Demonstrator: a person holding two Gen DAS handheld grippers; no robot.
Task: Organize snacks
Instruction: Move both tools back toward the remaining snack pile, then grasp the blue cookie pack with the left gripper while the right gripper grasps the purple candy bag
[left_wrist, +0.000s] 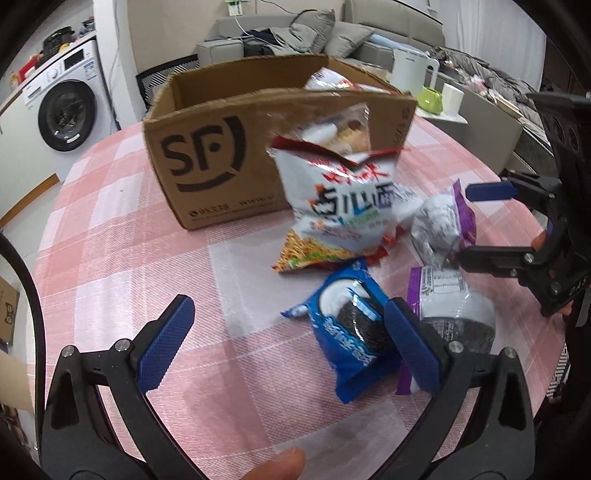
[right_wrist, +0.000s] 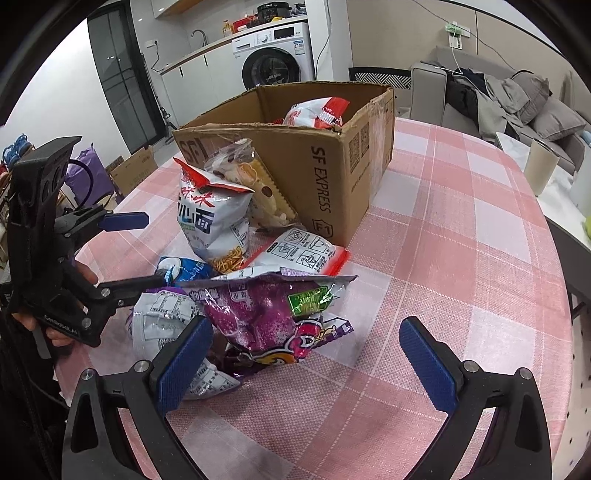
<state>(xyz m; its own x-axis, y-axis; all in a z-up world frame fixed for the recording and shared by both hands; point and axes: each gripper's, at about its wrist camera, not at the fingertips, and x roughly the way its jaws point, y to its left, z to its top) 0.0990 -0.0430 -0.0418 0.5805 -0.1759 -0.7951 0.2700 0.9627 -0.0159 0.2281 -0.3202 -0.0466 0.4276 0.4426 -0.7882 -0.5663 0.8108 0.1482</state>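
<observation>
Both claws spread wide, empty — left claw (left_wrist: 284, 345), right claw (right_wrist: 310, 360). Purple snack bag (right_wrist: 273, 317) lies on the tabletop (right_wrist: 461, 236) near the SF cardboard box (right_wrist: 317, 173). Light, crinkly, slippery, air-puffed: you should pinch its crimped top seam — not the belly.

Left gripper (left_wrist: 286, 343), right gripper (right_wrist: 306, 363): black frames, silver screws, blue ribbed finger pads (left_wrist: 166, 341); black handles.
</observation>
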